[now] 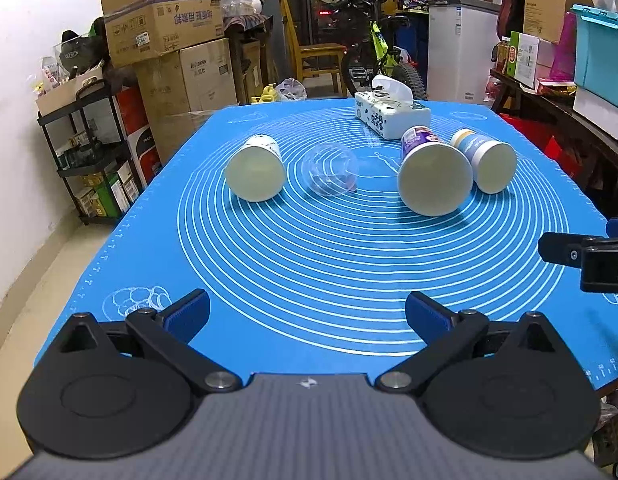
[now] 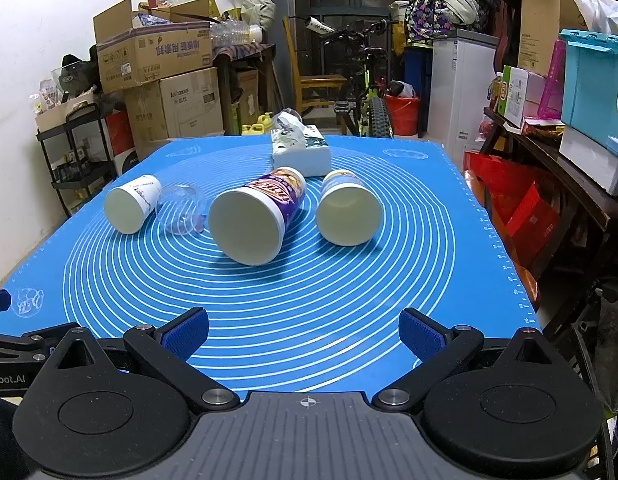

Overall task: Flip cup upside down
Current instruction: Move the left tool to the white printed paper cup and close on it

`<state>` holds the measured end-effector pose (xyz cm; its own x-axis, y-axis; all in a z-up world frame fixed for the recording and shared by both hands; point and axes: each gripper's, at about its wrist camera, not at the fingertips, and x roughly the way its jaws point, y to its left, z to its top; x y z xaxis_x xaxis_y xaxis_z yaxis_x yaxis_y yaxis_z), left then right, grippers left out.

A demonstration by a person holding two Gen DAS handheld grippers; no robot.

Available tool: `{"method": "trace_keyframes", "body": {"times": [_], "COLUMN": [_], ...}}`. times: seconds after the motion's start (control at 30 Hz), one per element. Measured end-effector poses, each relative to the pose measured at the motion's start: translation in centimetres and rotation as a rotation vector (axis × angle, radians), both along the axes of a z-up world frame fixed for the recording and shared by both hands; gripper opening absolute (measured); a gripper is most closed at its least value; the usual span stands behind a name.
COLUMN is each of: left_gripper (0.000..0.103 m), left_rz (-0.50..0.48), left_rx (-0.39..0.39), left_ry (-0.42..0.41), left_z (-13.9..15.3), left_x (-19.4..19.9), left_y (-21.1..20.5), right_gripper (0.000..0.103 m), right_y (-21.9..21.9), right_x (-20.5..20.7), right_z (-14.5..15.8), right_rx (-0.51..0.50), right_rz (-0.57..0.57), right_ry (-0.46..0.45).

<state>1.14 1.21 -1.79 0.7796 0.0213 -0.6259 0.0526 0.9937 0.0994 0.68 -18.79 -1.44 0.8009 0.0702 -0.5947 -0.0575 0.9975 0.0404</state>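
Observation:
Several cups lie on their sides on the blue mat, mouths toward me. From left: a white paper cup, a clear plastic cup, a large purple-printed cup, and a blue-and-white cup. My left gripper is open and empty, above the mat's near edge, well short of the cups. My right gripper is open and empty, also at the near edge; part of it shows in the left wrist view.
A tissue box stands behind the cups at the far side of the mat. Stacked cardboard boxes, a black shelf, a bicycle and a cluttered bench surround the table.

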Motion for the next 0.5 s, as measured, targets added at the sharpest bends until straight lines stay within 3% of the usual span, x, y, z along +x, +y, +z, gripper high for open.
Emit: {"method": "trace_keyframes", "body": {"times": [0.27,0.5], "left_gripper": [0.103,0.103], "left_rz": [-0.018,0.017], "left_rx": [0.073,0.096], "left_ry": [-0.019,-0.063], "left_z": [-0.2,0.3], "left_x": [4.4,11.4], "left_y": [1.0,2.9], "right_gripper": [0.1,0.1], "right_y": [1.0,1.1], "right_x": [2.1,4.1], "right_z": [-0.2,-0.4], "right_rx": [-0.002,0.003], "right_rz": [0.004,-0.011], "right_ry": [-0.001,-0.005]}}
